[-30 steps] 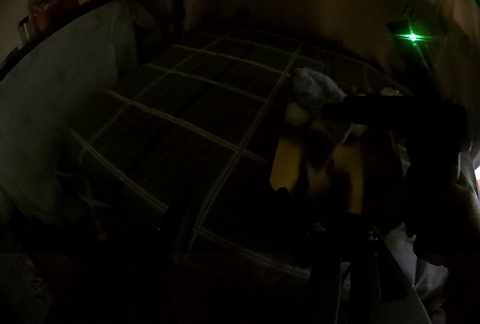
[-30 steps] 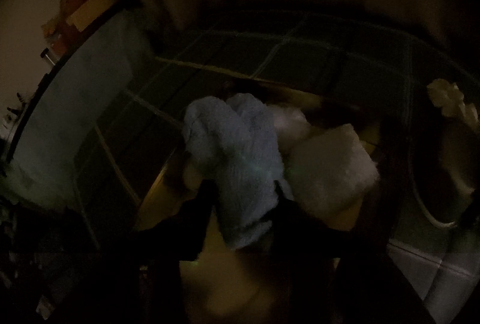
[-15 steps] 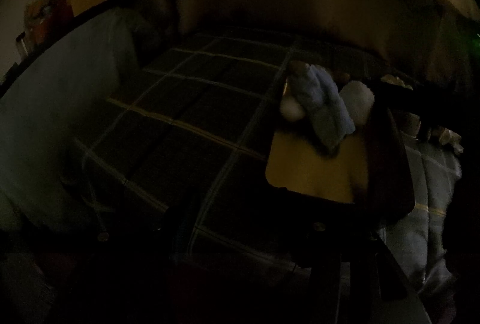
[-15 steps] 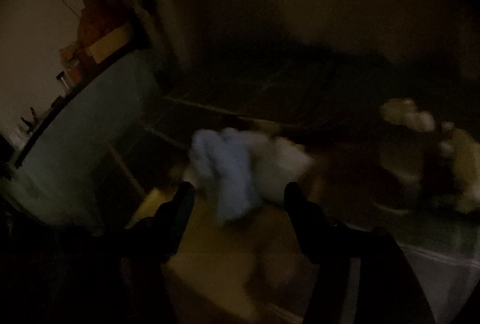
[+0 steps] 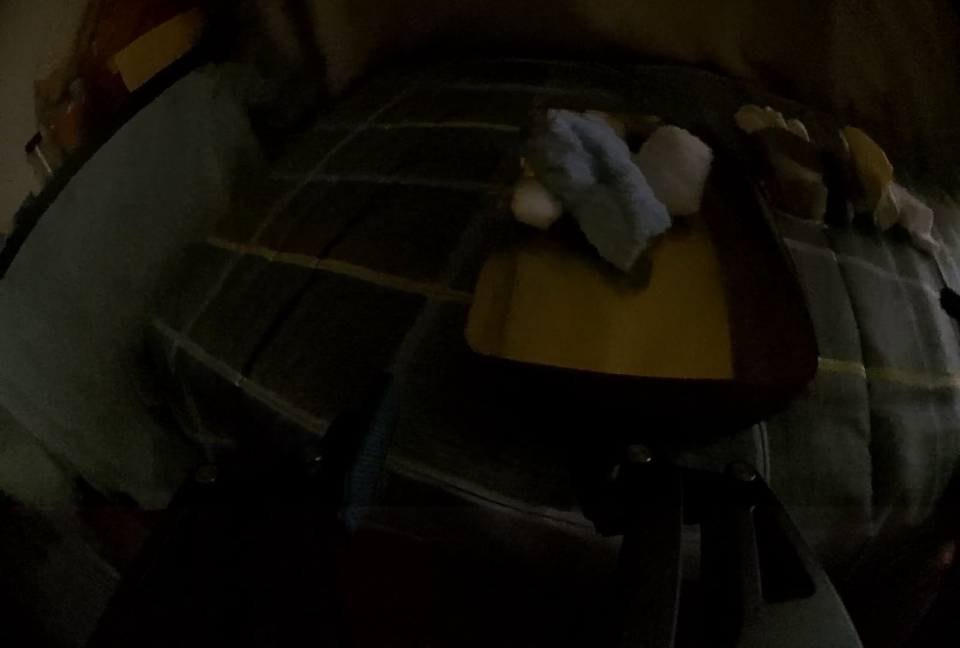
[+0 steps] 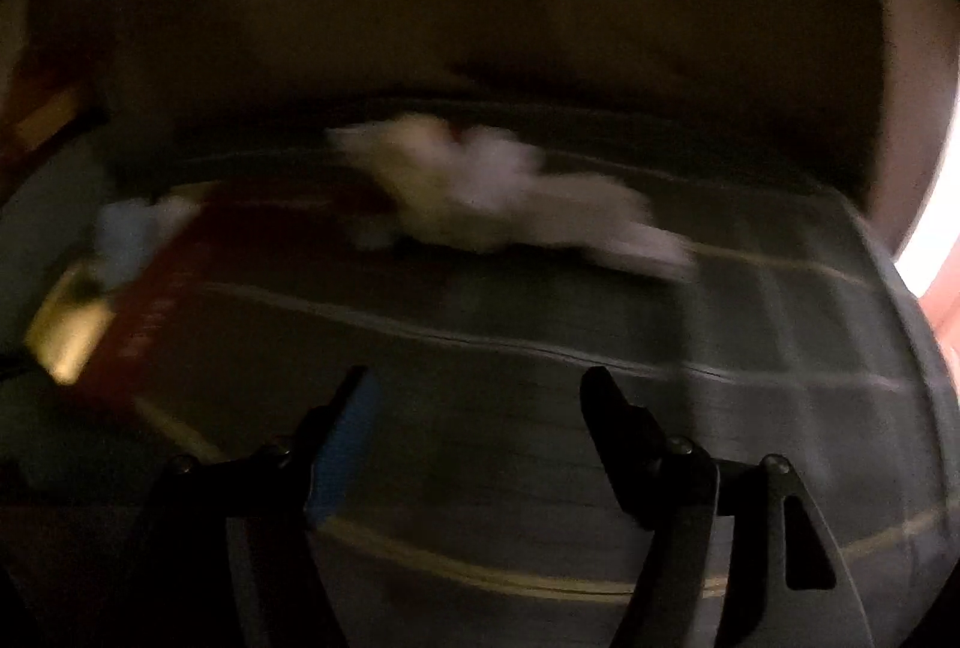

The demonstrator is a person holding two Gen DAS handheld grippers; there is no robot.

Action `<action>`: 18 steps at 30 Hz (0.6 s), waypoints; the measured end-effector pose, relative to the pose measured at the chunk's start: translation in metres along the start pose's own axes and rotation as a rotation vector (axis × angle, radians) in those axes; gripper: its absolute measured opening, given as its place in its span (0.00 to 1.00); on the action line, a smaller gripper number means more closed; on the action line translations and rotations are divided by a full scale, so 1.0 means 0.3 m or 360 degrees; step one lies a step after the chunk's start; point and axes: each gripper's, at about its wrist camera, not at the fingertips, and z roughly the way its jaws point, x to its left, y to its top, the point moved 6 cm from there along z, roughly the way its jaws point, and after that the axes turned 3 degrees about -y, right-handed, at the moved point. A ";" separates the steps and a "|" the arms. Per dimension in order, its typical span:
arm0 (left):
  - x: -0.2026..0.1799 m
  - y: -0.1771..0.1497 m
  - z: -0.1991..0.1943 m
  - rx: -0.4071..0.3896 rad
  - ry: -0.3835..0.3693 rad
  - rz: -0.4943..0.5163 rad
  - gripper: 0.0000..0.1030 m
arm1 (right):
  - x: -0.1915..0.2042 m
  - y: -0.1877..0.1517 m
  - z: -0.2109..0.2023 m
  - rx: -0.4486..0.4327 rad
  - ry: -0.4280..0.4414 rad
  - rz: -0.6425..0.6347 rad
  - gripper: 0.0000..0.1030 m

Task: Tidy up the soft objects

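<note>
The room is dark. An open cardboard box [image 5: 606, 330] lies on a plaid bedspread [image 5: 336, 252]. A light blue fuzzy cloth [image 5: 600, 186] and white plush pieces [image 5: 675, 162] rest at the box's far end. More pale soft toys [image 5: 864, 162] lie to the right of the box; they show blurred in the right wrist view [image 6: 480, 198]. My right gripper [image 6: 474, 408] is open and empty above the bedspread, with the box [image 6: 78, 330] at far left. My left gripper [image 5: 498, 462] sits low in front of the box, too dark to read.
A pale pillow or bedding [image 5: 102, 252] lies along the left. A wall or headboard [image 5: 540, 0] rises behind the bed. Shelf clutter with a yellow item [image 5: 156, 48] sits at the upper left. Bright light [image 6: 930, 228] shows at the right edge.
My right gripper let go of the blue cloth in the box, opened, and swung right toward the pale soft toys. It has left the left wrist view.
</note>
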 end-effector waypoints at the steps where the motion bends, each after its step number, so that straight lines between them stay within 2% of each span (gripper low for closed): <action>1: -0.015 0.000 -0.004 -0.0001 -0.0006 0.0015 0.52 | -0.055 -0.003 0.015 0.0017 -0.0043 0.0029 0.67; 4: -0.065 -0.003 -0.024 0.0001 -0.0031 0.0061 0.52 | -0.215 -0.011 0.047 0.0057 -0.0139 0.0138 0.67; 6: -0.110 -0.008 -0.034 0.0003 -0.0046 0.0096 0.52 | -0.294 -0.009 0.062 0.0081 -0.0209 0.0201 0.71; 8: -0.163 -0.007 -0.038 0.0014 -0.0086 0.0128 0.52 | -0.357 -0.004 0.070 0.0075 -0.0207 0.0285 0.78; 10: -0.224 -0.002 -0.042 0.0029 -0.0165 0.0156 0.52 | -0.395 -0.013 0.081 0.0077 -0.0200 0.0348 0.84; 14: -0.354 0.023 -0.040 0.0069 -0.0311 0.0199 0.52 | -0.421 -0.016 0.114 0.0120 -0.0127 0.0447 0.84; 18: -0.483 0.062 -0.037 0.0097 -0.0451 0.0245 0.52 | -0.412 -0.013 0.110 0.0092 -0.0085 0.0422 0.84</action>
